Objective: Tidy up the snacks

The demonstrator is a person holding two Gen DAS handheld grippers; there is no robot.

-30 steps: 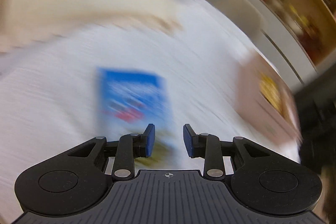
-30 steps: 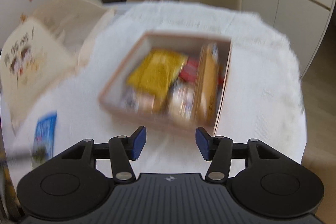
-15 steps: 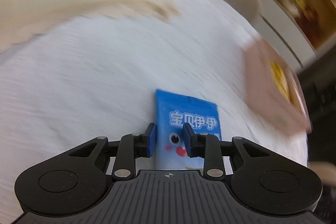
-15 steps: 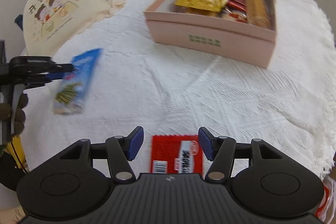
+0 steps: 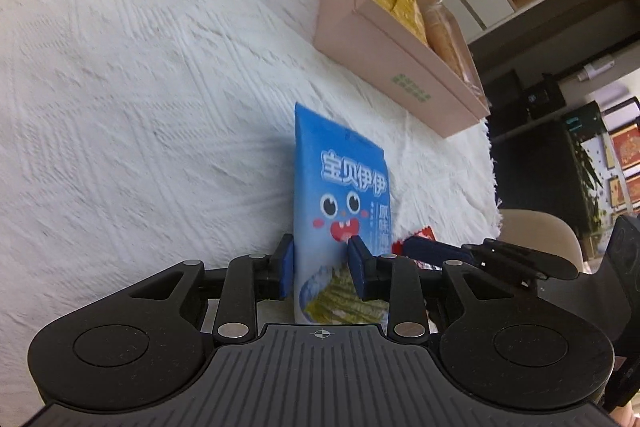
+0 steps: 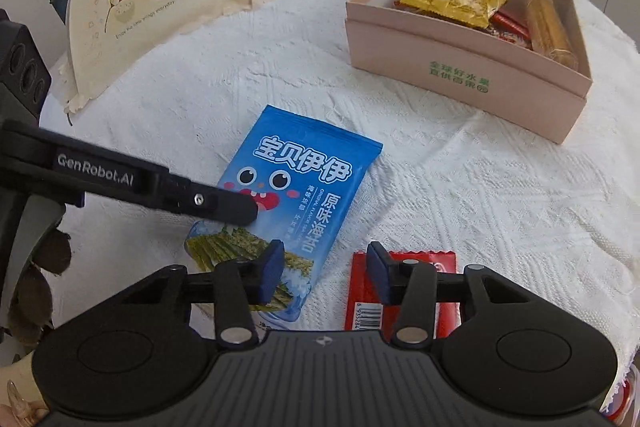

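The blue seaweed packet [image 6: 298, 195], printed "ORIGINAL FLAVOR", lies on the white tablecloth [image 6: 460, 187], gripped by the left gripper [image 5: 322, 269] marked "GenRobot.AI". Beside it, the right gripper [image 6: 326, 271] is closing over a red packet [image 6: 402, 297], not yet pinching. Beyond stands the pink box [image 6: 460, 67] of snacks.
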